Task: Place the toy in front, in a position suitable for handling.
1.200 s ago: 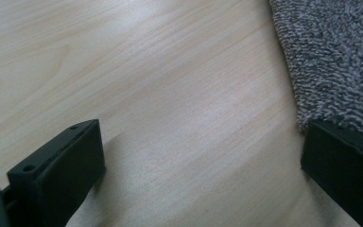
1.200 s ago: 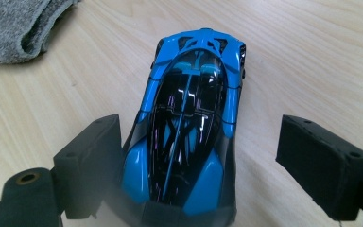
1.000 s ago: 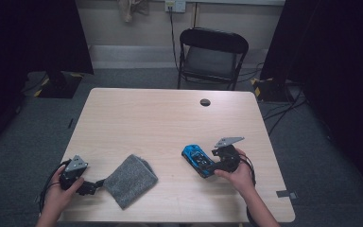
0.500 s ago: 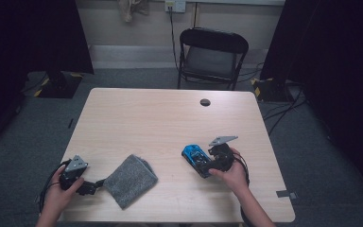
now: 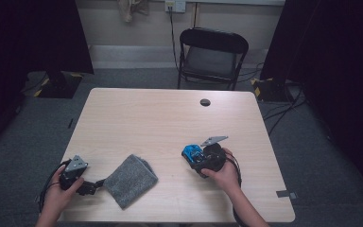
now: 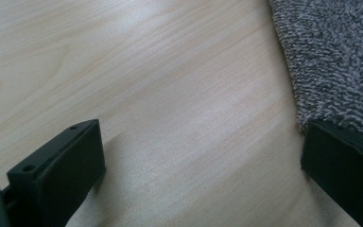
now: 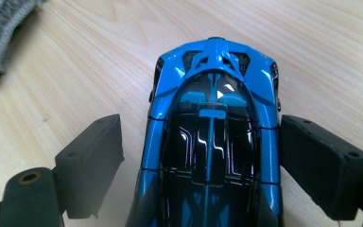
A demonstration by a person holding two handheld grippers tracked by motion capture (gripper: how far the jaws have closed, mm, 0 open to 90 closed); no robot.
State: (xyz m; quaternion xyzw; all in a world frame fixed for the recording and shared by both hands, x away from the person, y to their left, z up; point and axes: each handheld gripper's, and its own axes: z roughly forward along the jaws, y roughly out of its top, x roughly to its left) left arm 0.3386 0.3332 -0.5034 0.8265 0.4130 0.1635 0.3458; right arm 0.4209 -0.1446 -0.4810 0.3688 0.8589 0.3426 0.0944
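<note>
Sliding forward since a second ago, your right gripper (image 7: 201, 161) now straddles the blue car (image 7: 212, 127) on the worktop (image 5: 137, 118) with jaws spread and not yet clamped, so close next, while your left gripper (image 6: 203, 165) waits released beside the cloth (image 6: 335, 61).

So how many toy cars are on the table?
1. The blue toy car sits near the table's right front, between the open jaws of the right gripper. The grey cloth could be hiding something small.
</note>
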